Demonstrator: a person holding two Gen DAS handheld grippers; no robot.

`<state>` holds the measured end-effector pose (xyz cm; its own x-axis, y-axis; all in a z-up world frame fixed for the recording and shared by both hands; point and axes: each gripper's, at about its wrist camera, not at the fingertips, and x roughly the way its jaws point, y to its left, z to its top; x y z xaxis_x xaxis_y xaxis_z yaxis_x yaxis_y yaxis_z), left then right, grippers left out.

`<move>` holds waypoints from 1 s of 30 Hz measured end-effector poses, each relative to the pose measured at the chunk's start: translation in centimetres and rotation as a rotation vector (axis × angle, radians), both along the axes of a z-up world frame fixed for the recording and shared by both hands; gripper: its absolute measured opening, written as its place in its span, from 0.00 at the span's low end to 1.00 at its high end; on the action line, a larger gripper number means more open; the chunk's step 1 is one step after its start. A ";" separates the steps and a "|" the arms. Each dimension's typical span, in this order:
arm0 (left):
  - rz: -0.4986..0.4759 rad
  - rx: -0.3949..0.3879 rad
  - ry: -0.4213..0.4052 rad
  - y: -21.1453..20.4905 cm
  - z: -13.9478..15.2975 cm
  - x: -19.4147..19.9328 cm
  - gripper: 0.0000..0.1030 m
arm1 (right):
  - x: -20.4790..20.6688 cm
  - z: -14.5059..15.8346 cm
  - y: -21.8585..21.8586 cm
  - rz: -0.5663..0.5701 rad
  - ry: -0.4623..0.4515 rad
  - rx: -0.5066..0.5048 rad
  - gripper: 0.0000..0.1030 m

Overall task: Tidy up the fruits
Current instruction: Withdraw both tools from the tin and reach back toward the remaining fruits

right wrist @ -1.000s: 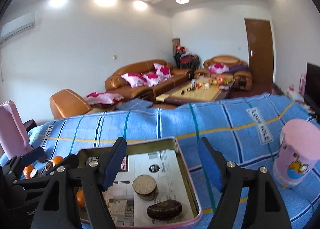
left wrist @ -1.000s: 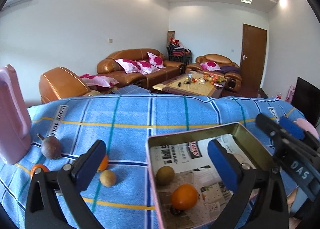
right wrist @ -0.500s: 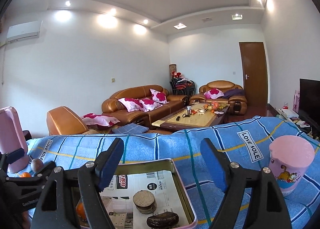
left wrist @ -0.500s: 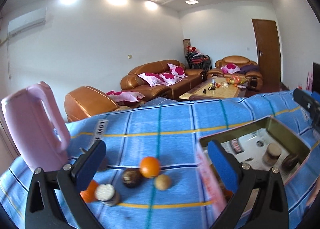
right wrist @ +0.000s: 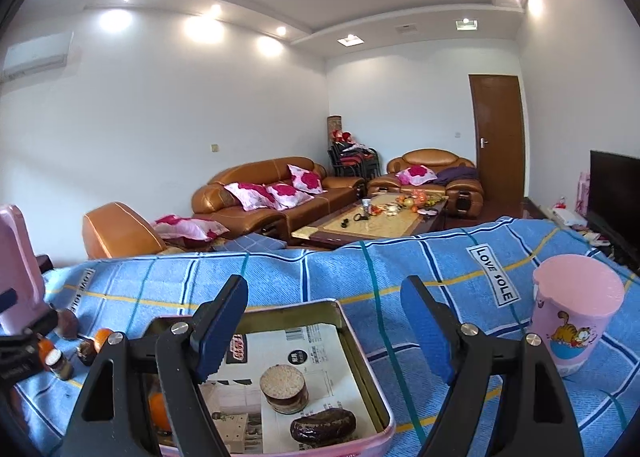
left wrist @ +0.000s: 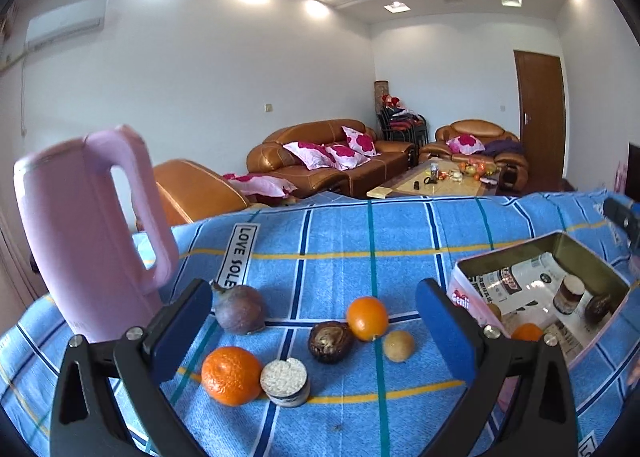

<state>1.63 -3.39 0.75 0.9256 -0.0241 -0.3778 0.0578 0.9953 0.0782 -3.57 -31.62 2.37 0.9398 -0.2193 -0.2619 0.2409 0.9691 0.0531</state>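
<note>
Blue cloth (left wrist: pixel 340 233); tin (left wrist: pixel 576 245) interior half-hidden.

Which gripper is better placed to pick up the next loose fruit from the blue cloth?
Left. The left gripper is open, facing the loose fruits; the right gripper hovers over the tin.

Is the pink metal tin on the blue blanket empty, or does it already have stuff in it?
Not empty. The pink metal tin, lined with newspaper, holds an orange, a round puck-like piece and a dark oblong fruit.
</note>
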 end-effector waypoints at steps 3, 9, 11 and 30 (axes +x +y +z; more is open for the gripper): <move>0.000 -0.037 0.001 0.9 -0.1 -0.2 1.00 | 0.0 -0.1 1.1 -0.004 0.018 -0.038 0.78; -0.011 -0.051 0.011 1.7 -0.2 -0.5 1.00 | -0.8 -0.3 2.6 0.003 0.070 0.008 0.78; -0.009 -0.034 0.012 1.7 -0.2 -0.5 1.00 | -1.0 -0.4 3.4 0.012 0.084 0.011 0.78; 0.155 -0.119 0.122 10.3 1.5 3.4 1.00 | 1.9 -1.6 16.2 0.265 0.212 0.059 0.78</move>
